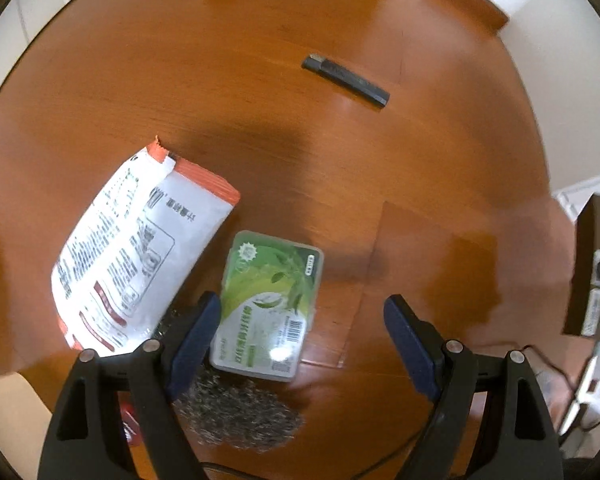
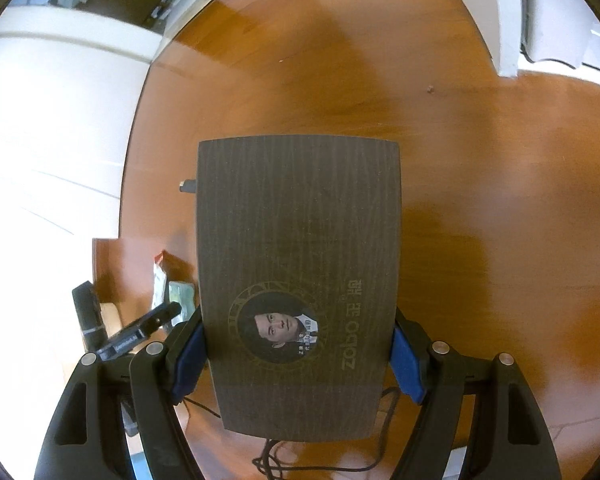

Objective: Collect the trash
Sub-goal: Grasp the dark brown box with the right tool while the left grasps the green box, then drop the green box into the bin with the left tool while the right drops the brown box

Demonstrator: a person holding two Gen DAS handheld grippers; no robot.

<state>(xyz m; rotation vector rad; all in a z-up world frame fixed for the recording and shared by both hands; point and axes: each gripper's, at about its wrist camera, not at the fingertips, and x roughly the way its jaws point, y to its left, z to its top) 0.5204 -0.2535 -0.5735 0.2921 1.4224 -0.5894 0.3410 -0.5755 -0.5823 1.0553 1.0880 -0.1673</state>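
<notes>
The left tool (image 1: 300, 320) hangs over the wooden table (image 1: 340, 160), pointing steeply down, its jaws spread wide and gripping nothing. Between its blue pads (image 1: 197, 328) lies a small green plastic box (image 1: 269, 304), flat on the table, with its left side just beside the left pad; whether they touch I cannot tell. Close beside the box on the left lies a white and orange torn packet (image 1: 135, 256), reaching toward the table's near edge. Under the box's near end sits a grey tangle of steel wool (image 1: 235, 408). Well apart from these, further in on the table, lies a dark slim stick-like object (image 1: 346, 80).

The right tool (image 2: 295, 344) is clamped on a flat dark brown box (image 2: 300, 240) printed with a round emblem and the word "zobo", its blue pads pressing both long sides. The box is held above the table, clear of it. The left tool shows at the lower left of that view, with the packet just behind it
</notes>
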